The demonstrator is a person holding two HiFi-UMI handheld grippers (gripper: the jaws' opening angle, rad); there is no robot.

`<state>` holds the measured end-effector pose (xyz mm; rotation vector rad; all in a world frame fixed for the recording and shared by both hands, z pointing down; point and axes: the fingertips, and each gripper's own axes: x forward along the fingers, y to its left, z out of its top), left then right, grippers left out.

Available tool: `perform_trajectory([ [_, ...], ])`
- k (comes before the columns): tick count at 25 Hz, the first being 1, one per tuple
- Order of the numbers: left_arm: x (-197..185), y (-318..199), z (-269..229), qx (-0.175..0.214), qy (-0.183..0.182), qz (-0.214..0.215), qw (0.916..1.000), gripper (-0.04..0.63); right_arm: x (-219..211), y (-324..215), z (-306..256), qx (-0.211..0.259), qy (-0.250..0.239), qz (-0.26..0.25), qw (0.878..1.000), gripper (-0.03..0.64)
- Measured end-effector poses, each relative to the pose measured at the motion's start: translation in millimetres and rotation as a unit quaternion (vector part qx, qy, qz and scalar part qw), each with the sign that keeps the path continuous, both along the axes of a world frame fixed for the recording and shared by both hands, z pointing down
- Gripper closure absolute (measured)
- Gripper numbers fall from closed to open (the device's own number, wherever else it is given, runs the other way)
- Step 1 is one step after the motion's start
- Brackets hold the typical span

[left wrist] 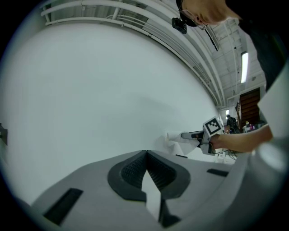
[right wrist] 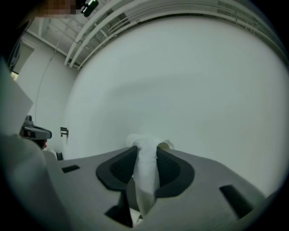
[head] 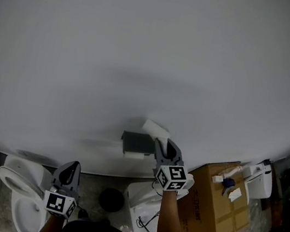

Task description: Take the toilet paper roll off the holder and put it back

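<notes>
Grey pads of the left tool (left wrist: 145, 155) meet at their tips with nothing between them. It is clenched and empty, held low on the left over the floor near a white toilet (head: 20, 191), and takes no part in the work.

Further forward, the right tool (right wrist: 145, 150) is clamped on the toilet paper roll (right wrist: 145, 170). Its own view shows the soft paper wall pinched flat between the two pads, with the roll's round end poking out past the tips. In the head view the roll sits at that tool's tip, just above and to the right of the dark holder (head: 137, 143), near it but apart from it. The holder hangs close to the lower edge of the pale wall (head: 144, 57). A cardboard box (head: 213, 200) stands on the floor to the right, clear of all this.

With the roll off the holder, the first half of the task looks done and the return looks to be the step in hand. The next move calls for bringing the roll down and to the left and lining its hollow core up with the holder's bar. The bar's shape and open end cannot be made out. The pinched paper gives easily, so the grip should last until the roll is seated.
</notes>
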<state>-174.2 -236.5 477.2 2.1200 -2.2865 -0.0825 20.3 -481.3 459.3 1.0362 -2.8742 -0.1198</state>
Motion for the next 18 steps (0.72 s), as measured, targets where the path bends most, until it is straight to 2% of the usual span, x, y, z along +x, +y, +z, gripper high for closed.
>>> perform_trajectory([
  [10, 0.0, 3.3, 1.1, 0.002, -0.005, 0.004, 1.0, 0.592, 6.7, 24.8, -69.4, 0.065, -0.045, -0.004, 0.997, 0.503],
  [18, -2.0, 8.1, 2.8, -0.001, -0.007, 0.003, 1.0, 0.592, 9.1, 32.6, -81.9, 0.077, -0.053, -0.003, 0.996, 0.506],
])
